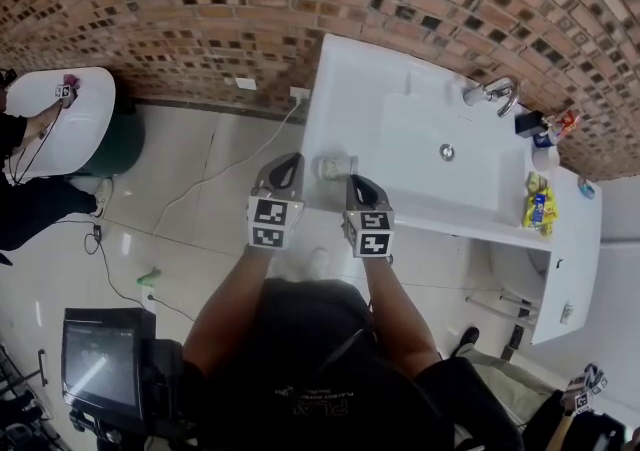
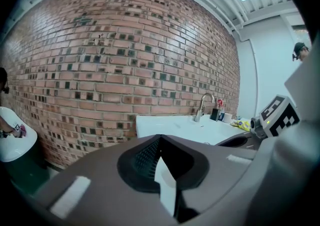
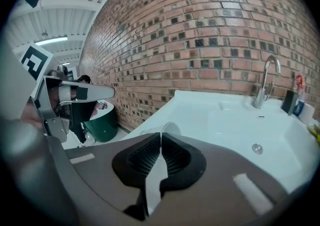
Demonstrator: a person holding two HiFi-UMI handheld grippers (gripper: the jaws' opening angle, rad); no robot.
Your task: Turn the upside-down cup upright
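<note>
A small white cup (image 1: 337, 167) rests near the front left corner of the white sink counter (image 1: 360, 89); it seems to lie on its side. In the right gripper view the cup (image 3: 168, 128) peeks out just beyond the jaw tips. My right gripper (image 1: 356, 182) (image 3: 161, 137) hovers close in front of the cup, jaws shut and empty. My left gripper (image 1: 291, 161) (image 2: 160, 140) is left of the cup, off the counter's edge, also shut and empty. Neither gripper touches the cup.
A basin with a drain (image 1: 447, 151) and a tap (image 1: 492, 92) fills the counter's middle. Bottles (image 1: 545, 129) and a yellow packet (image 1: 538, 207) sit at its far end. A brick wall runs behind. A white round table (image 1: 70, 119), a floor cable (image 1: 200, 194) and a monitor (image 1: 100, 359) lie to the left.
</note>
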